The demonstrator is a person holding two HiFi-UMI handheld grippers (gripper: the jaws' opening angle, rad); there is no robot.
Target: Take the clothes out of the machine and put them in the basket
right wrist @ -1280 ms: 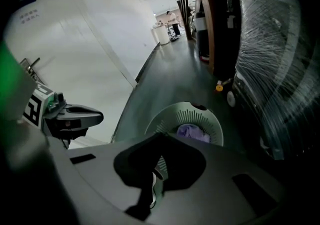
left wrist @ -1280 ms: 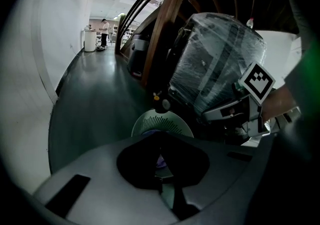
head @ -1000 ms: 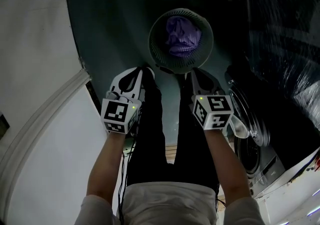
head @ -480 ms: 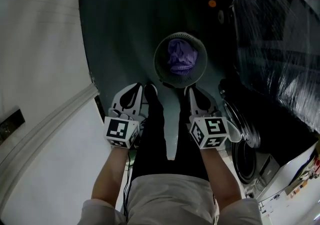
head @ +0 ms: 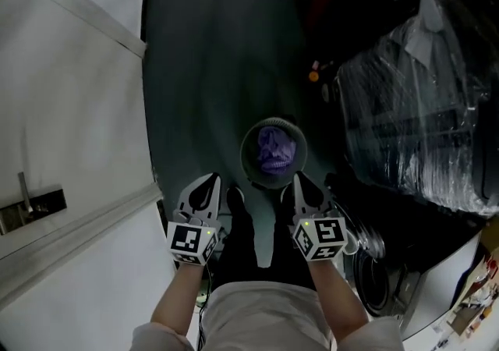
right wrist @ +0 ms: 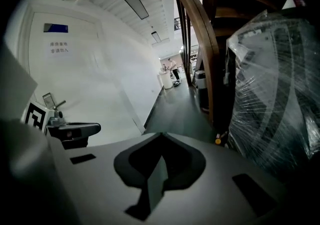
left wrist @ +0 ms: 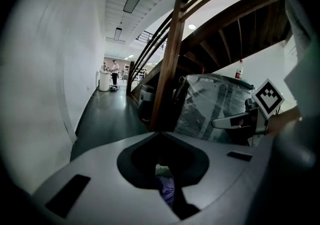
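Both grippers have come up and away from the basket [head: 244, 156] over the last second. In the head view the basket now looks smaller and lies well below, at twelve o'clock from the hands, where a moment ago it sat just beyond the fingertips. The left gripper [head: 207, 183] and right gripper [head: 300, 182] ride side by side, tilted down, each with its jaws brought together and nothing pinched between them. The left gripper view only glimpses the purple clothes [head: 274, 150] far below, through the notch behind its closed tips. Those clothes sit bundled inside the basket, clear of both grippers. The machine [head: 376, 283] stands at about four o'clock from the basket, its door [head: 366, 242] swung open, though the drum's inside cannot be seen from here. This reads as the person straightening up after a drop — that garment's transfer is done. Whether more laundry waits in the drum cannot be told — it would need another reach toward four o'clock.
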